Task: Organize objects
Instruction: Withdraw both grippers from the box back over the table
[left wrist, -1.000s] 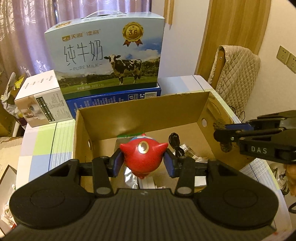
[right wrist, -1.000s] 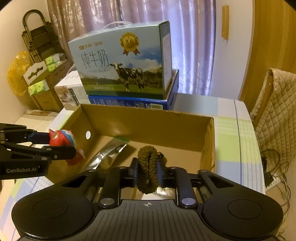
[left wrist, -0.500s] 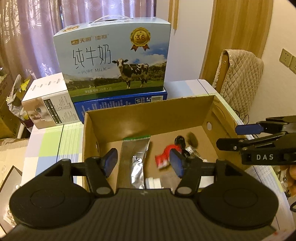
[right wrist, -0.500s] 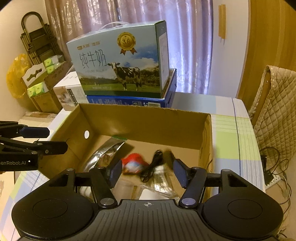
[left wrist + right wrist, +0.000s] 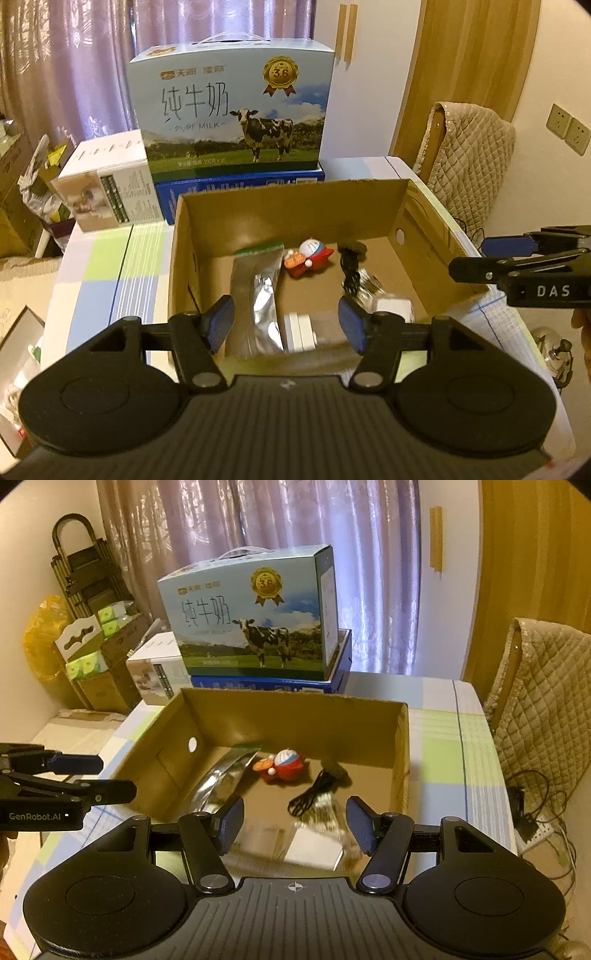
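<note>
An open cardboard box (image 5: 295, 203) (image 5: 295, 716) stands on the table. Inside it lie a red toy figure (image 5: 308, 256) (image 5: 282, 766), a silver foil pouch (image 5: 258, 291) (image 5: 221, 782), a dark brown hair scrunchie (image 5: 352, 248) (image 5: 334, 770), a black cable (image 5: 349, 275) (image 5: 310, 799) and white packets (image 5: 391, 306) (image 5: 314, 845). My left gripper (image 5: 286, 325) is open above the box's near edge, holding nothing. My right gripper (image 5: 295, 823) is also open and empty over the near right part of the box.
A milk carton case (image 5: 232, 114) (image 5: 255, 616) sits on a blue box (image 5: 240, 186) behind the cardboard box, a white box (image 5: 107, 181) to its left. A quilted chair back (image 5: 469, 158) (image 5: 546, 701) stands at the right. Cables (image 5: 535, 812) trail beside the table.
A second ago my left gripper held the red toy and my right the scrunchie. Both opened and let them drop into the box, then drew back and up.
</note>
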The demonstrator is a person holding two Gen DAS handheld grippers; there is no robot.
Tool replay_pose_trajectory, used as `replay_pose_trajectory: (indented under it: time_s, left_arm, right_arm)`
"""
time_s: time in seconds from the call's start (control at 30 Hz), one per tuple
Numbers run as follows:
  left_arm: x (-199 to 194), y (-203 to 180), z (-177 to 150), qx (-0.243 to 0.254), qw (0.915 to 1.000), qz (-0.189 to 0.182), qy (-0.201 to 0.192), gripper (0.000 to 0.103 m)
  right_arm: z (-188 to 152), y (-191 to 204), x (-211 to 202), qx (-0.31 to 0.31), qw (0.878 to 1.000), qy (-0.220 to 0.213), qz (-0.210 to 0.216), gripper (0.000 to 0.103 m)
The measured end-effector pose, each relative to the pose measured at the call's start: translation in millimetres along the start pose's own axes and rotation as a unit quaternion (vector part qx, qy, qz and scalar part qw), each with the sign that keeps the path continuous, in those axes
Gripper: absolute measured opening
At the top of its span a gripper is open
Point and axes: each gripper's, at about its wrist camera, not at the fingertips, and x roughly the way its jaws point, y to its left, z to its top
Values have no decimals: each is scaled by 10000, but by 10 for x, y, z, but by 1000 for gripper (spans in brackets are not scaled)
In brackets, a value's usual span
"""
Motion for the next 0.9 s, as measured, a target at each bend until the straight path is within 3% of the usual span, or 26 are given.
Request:
replay_pose_trajectory:
  time_s: [0.33,0.57,0.73,0.9]
  left_arm:
    - [-505,-38,-571,-253,9997,-3,-69,60]
    - [-695,-97,-1042,-161,9998,98,56,65]
    - [-739,-118,-1288,158,9996,100,227,76]
    - [-750,-140,-1408,660,9973,-68,316,91]
  right_arm:
    - [-552,129,-485,-135,9997,-7,221,59]
    - [-1032,205,-622,-775,9951,323,518,59]
    - [-1139,229,-638,-1410,9854,488,817,72]
    - [-1096,308,-598,-2213,9658,562,1231,80]
